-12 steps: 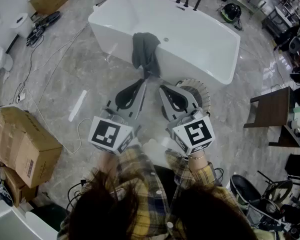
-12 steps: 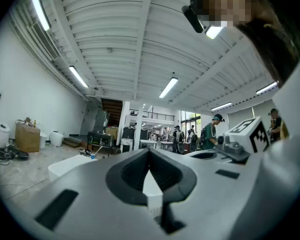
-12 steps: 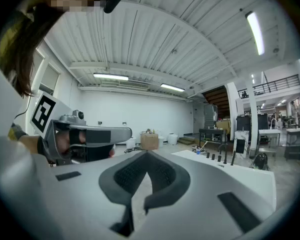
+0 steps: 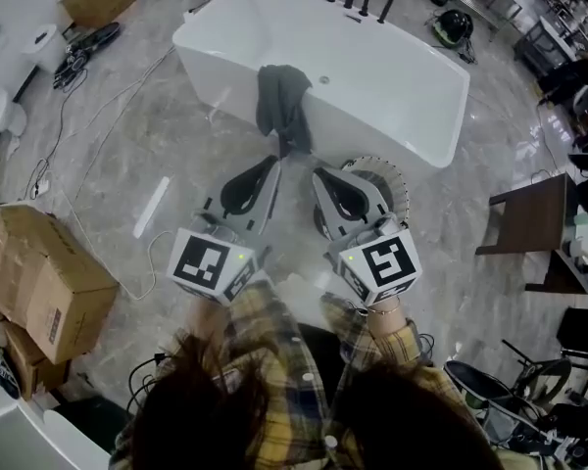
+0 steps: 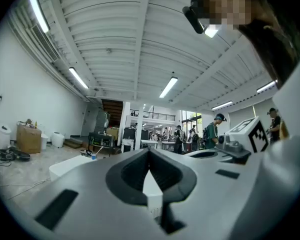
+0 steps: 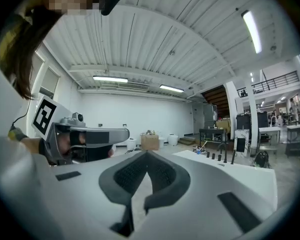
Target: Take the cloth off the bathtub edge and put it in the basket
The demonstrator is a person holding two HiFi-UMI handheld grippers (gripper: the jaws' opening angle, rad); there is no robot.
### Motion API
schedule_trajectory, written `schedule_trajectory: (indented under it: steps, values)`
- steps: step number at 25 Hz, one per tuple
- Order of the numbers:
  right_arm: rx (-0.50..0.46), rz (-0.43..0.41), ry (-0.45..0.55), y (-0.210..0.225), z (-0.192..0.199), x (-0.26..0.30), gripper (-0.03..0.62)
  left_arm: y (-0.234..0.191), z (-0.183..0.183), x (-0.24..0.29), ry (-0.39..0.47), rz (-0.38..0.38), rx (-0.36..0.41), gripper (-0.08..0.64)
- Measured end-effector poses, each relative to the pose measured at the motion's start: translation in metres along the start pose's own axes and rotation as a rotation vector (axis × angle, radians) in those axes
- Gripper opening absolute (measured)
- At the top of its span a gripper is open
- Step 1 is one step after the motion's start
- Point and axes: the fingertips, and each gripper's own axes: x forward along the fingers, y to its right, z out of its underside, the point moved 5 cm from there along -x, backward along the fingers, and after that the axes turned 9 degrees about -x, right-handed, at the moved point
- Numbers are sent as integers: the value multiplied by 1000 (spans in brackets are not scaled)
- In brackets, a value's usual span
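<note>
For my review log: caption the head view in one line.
Shut and empty, the left gripper and right gripper face a dark cloth draped over the bathtub edge; basket on the floor.

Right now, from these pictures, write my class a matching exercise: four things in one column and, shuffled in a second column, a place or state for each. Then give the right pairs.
Column one:
1. cloth
2. basket
3. large cardboard box
4. left gripper

Column two:
A. shut, with nothing between its jaws
B. draped over the near edge of the bathtub
C. on the floor at the head view's lower left
D. on the floor by the bathtub, partly behind the right gripper

Pairs: 1-B, 2-D, 3-C, 4-A
</note>
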Motion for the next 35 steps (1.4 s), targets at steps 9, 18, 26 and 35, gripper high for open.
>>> schedule_trajectory:
  steps: [9, 18, 26, 35]
  values:
    - [27, -21, -6, -6, 14, -3, 15, -7, 12, -21, -6, -66, -10, 17]
    - [67, 6, -39, 4, 23, 64, 15, -76, 13, 1, -23, -39, -45, 18]
    - [70, 35, -47, 18, 9, 162, 15, -166, -17, 46, -32, 25, -23, 18]
    - [56, 64, -61, 15, 3, 258, 15, -254, -32, 68, -57, 74, -6, 18]
